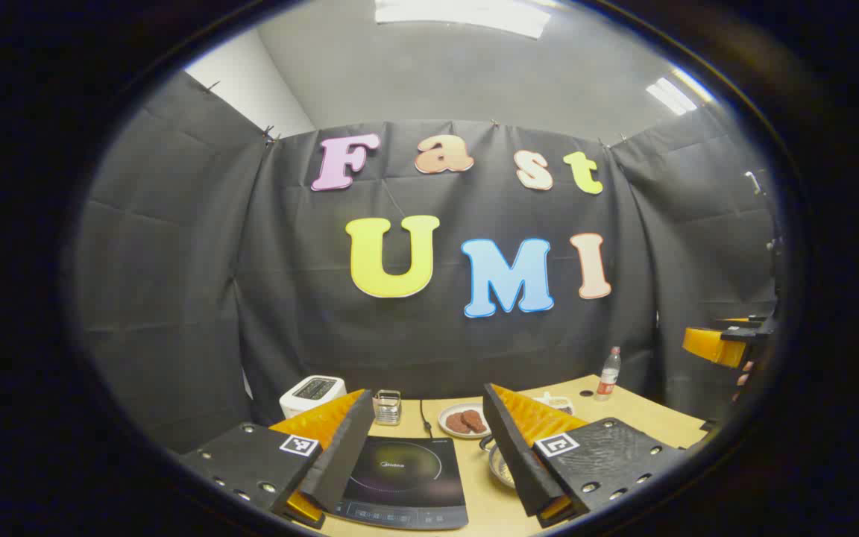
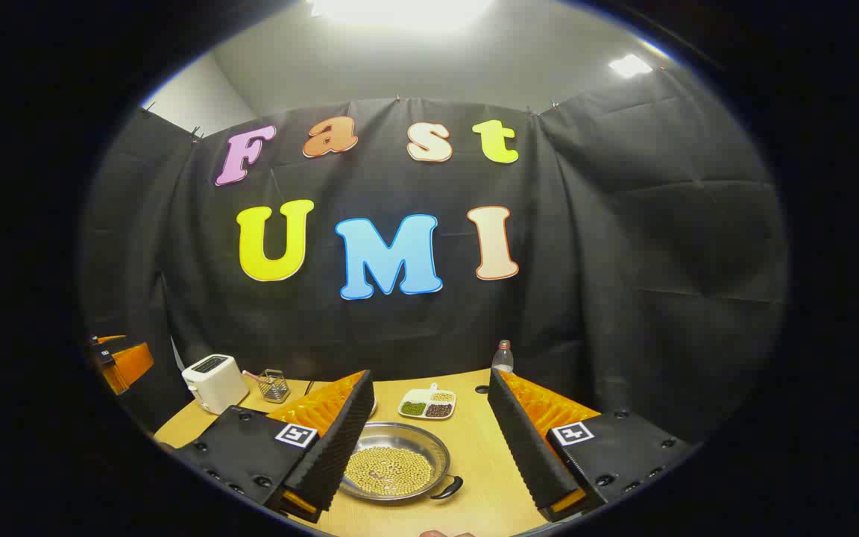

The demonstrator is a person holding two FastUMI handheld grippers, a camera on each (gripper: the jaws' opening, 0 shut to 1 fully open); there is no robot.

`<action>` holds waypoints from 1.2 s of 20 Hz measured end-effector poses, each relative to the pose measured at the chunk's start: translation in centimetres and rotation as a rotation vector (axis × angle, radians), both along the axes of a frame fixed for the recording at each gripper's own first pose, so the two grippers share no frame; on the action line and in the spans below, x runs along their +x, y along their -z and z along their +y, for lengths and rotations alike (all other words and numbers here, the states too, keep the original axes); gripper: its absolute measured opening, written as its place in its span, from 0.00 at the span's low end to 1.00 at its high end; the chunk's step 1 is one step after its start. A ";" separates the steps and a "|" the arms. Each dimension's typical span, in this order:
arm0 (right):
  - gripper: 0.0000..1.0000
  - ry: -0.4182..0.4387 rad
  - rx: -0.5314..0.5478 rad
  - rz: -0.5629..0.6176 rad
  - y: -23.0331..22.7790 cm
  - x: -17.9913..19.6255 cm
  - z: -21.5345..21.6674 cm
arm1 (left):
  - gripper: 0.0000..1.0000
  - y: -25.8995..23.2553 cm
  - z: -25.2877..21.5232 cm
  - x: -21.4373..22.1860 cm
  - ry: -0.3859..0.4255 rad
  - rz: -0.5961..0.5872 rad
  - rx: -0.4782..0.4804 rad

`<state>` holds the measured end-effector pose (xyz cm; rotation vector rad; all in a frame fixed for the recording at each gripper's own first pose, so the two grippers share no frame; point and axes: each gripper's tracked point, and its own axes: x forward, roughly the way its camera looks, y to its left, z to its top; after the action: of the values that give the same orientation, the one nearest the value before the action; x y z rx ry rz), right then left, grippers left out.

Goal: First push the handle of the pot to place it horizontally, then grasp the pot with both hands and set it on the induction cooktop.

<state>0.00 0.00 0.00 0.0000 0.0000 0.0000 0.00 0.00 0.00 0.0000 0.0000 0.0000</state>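
On the wooden counter (image 2: 474, 462), in the right gripper view, the pot (image 2: 394, 470) is seen at 6 o'clock: a shallow metal pan filled with yellow beans, one dark handle (image 2: 447, 488) lying at its 4 o'clock rim. The right hand-held gripper (image 2: 429, 462) is held above the counter with its fingers spread wide, nothing between them; the left finger overlaps the pot's left edge in the view. Whether it touches cannot be told. Beyond the pot, at 12 o'clock, a divided dish (image 2: 428, 403) of beans is shown, and a bottle (image 2: 502, 358) stands at 1 o'clock by the cloth wall. A white toaster (image 2: 213, 382) and a wire basket (image 2: 273, 385) are placed at 10 o'clock.

In the left gripper view, the induction cooktop (image 1: 403, 481) lies at 6 o'clock between the fingers of the left hand-held gripper (image 1: 422, 477), which is likewise spread apart and holds nothing. The pot's rim (image 1: 498, 466) is partly hidden behind the right finger, just beside the cooktop at its 3 o'clock side. A plate of brown cakes (image 1: 464, 421) is set at 1 o'clock.
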 end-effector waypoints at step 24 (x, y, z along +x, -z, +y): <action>0.98 -0.048 0.010 0.061 1.1 1.8 1.5 | 0.87 3.0 0.4 1.7 -0.011 0.058 -0.036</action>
<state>1.79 1.45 -1.06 0.0099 0.0613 0.0477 1.70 0.44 -3.05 -0.0360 0.0582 0.0106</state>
